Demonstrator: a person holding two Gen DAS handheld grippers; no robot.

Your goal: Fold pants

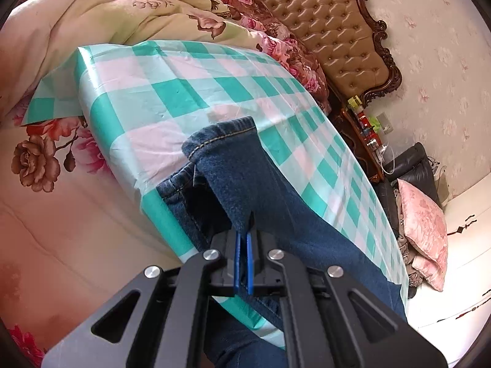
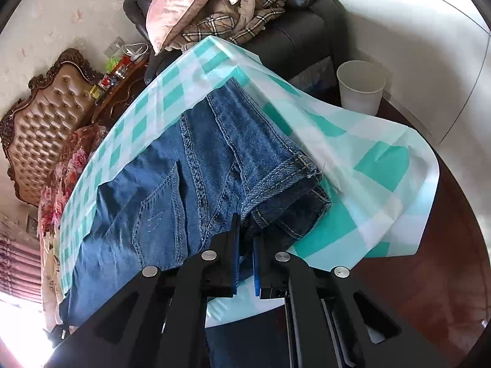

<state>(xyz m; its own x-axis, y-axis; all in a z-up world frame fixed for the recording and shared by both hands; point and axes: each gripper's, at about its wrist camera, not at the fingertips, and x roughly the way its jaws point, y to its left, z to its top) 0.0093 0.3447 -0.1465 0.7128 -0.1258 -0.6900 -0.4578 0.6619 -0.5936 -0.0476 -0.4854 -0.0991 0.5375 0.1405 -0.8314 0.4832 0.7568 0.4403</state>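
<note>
Bright daylight, blown-out glare at right-wrist view's lower left, sharp focus, heavy fisheye bending, dark corners.

No text, label, brand, number or sign can be read in either view. The small bright packages and bottles on the dark wooden nightstand point(image 1: 365, 128), at the right middle of the left wrist view and the upper left of the right wrist view, are too small and blurred to show any lettering. The jeans point(image 2: 190, 165) carry only stitching and a faint pale scuff on a pocket, with no legible tag. The checked tablecloth point(image 1: 184, 92), the floral bedding point(image 1: 122, 9) and the white bin point(image 2: 360, 87) at the upper right of the right wrist view bear patterns or plain surfaces only.
</note>
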